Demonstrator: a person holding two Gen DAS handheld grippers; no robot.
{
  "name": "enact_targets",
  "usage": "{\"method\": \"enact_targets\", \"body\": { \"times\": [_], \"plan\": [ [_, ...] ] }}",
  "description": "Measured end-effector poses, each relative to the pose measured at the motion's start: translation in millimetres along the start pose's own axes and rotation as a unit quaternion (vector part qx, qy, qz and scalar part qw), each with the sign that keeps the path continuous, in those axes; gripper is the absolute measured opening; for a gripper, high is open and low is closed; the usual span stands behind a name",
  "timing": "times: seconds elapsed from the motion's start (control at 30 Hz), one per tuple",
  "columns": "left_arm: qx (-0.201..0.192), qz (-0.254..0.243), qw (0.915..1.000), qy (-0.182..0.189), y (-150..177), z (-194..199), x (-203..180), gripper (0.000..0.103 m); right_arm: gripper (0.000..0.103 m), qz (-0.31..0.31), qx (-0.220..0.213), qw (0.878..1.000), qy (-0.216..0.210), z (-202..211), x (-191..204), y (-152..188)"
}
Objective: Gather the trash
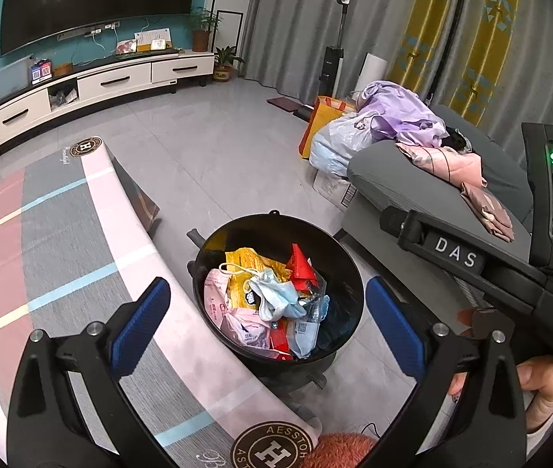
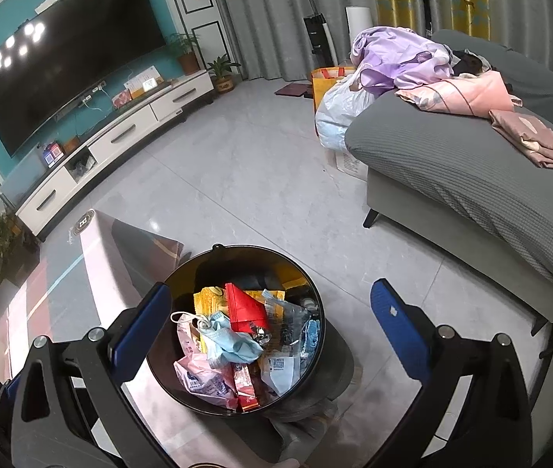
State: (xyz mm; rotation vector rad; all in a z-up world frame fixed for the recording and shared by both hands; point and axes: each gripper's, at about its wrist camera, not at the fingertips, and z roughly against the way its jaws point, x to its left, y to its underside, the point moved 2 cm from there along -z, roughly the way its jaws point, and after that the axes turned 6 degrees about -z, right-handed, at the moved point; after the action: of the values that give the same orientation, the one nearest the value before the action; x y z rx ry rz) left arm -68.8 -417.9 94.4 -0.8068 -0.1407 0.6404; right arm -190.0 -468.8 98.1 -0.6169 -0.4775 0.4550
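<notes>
A round black trash bin (image 1: 348, 273) stands upright on the grey tiled floor beside the rug's edge, holding a heap of trash: a blue face mask (image 2: 229, 341), yellow wrapper (image 1: 243, 273), red packet (image 2: 247, 308), pink bags (image 2: 202, 380).

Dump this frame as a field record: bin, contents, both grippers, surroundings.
bin: black round trash bin, on the floor at the table edge
contents: blue face mask, red packet, yellow wrapper, pink wrappers
left gripper: open, empty, above the bin
right gripper: open, empty, above the bin
table: striped cloth
sofa: grey, with clothes on it
</notes>
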Motion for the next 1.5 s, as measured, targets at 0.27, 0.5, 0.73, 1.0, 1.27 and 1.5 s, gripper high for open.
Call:
{"method": "enact_targets", "body": {
  "times": [0.27,0.5,0.73,1.0,1.27,1.5],
  "plan": [
    [0.005,0.003,1.0000,0.004,0.1,-2.5,-0.1,0.100,0.100,0.000,0.000,1.000,0.001,-0.4,0.2,0.2],
    [0.007,0.002,0.9999,0.007,2.4,-3.5,-0.1,0.100,0.100,0.000,0.002,1.000,0.006,-2.3,-3.9,1.3],
    [0.008,0.004,0.9999,0.010,3.1,-3.6,1.0,0.100,0.100,0.002,0.003,1.000,0.007,-2.8,-4.8,1.5],
    [0.008,0.005,0.9999,0.009,4.3,-3.9,2.6,0.100,0.100,0.003,0.002,1.000,0.006,-2.2,-4.1,1.6],
    [0.007,0.005,0.9999,0.009,5.2,-3.3,3.3,0.100,0.100,0.005,0.002,1.000,0.007,-1.7,-3.3,1.8],
    [0.008,0.006,0.9999,0.010,5.2,-3.0,3.3,0.100,0.100,0.005,0.002,1.000,0.008,-1.9,-2.3,1.8]
  ]
}}
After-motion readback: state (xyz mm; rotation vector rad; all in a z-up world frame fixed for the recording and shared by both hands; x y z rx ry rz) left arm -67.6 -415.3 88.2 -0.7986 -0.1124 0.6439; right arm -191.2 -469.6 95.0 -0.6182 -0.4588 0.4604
